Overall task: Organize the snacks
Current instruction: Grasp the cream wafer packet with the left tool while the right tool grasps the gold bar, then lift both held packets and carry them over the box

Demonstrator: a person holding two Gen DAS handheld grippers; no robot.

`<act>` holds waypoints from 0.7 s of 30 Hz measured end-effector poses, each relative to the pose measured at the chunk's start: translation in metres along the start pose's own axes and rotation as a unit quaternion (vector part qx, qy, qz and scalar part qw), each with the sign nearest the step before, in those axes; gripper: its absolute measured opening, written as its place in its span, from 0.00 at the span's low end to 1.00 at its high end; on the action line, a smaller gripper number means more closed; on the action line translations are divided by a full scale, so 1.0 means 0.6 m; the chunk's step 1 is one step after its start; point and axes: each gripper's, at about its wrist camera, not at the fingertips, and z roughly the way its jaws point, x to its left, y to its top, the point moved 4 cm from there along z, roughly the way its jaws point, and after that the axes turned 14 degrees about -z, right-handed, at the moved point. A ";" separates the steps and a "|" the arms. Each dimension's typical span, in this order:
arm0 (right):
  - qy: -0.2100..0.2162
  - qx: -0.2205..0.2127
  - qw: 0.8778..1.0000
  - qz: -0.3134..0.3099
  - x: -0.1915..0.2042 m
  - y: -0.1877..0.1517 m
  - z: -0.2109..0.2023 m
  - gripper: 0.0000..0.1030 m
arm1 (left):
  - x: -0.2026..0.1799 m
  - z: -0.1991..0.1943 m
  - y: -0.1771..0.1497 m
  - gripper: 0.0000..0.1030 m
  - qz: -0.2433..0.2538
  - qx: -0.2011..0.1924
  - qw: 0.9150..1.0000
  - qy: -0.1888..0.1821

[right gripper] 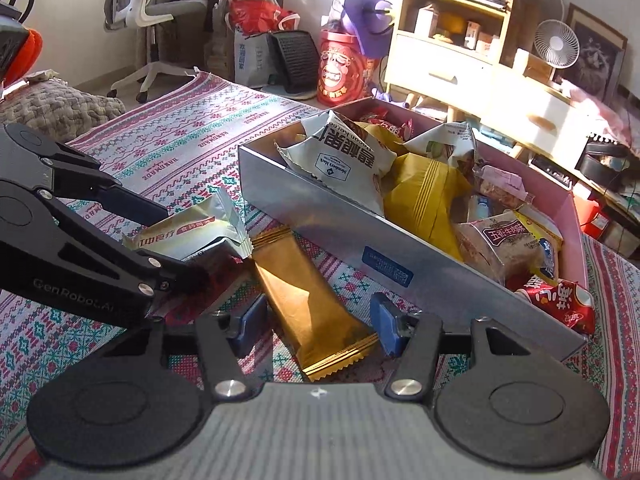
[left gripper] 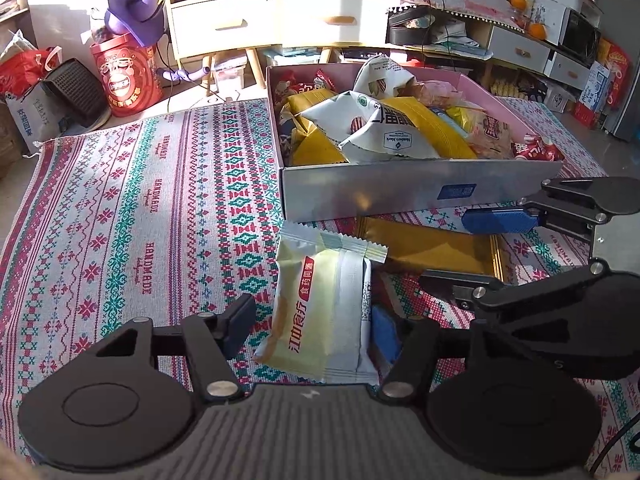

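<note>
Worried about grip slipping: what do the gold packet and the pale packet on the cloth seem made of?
Gold packet: likely metallized plastic film, glossy; it shines and has crimped ends. Pale packet: plastic film, satin sheen, serrated seal. Both look slick.

My left wrist view looks steeply down past its own fingers, close over the patterned cloth (left gripper: 132, 200), facing the box (left gripper: 400, 192) and the far cabinet. My right wrist view sits just as low and near, angled toward the box (right gripper: 320, 224) from its right. Both share the box, the cloth and the two packets lying before it.
</note>
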 end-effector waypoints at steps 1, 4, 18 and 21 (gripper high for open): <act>-0.001 0.000 1.000 -0.004 0.003 0.001 -0.001 0.47 | -0.001 -0.001 0.000 0.62 0.000 0.000 1.000 -0.001; 0.000 -0.003 1.000 -0.020 0.011 0.002 -0.004 0.37 | -0.004 -0.001 -0.001 0.55 0.002 0.002 1.000 -0.001; 0.010 0.026 0.999 -0.021 0.019 0.008 -0.016 0.25 | 0.000 -0.014 -0.008 0.52 -0.020 0.020 1.000 0.004; 0.002 0.046 0.999 -0.015 0.019 0.006 -0.020 0.25 | 0.002 -0.018 -0.009 0.52 -0.028 0.027 0.999 0.004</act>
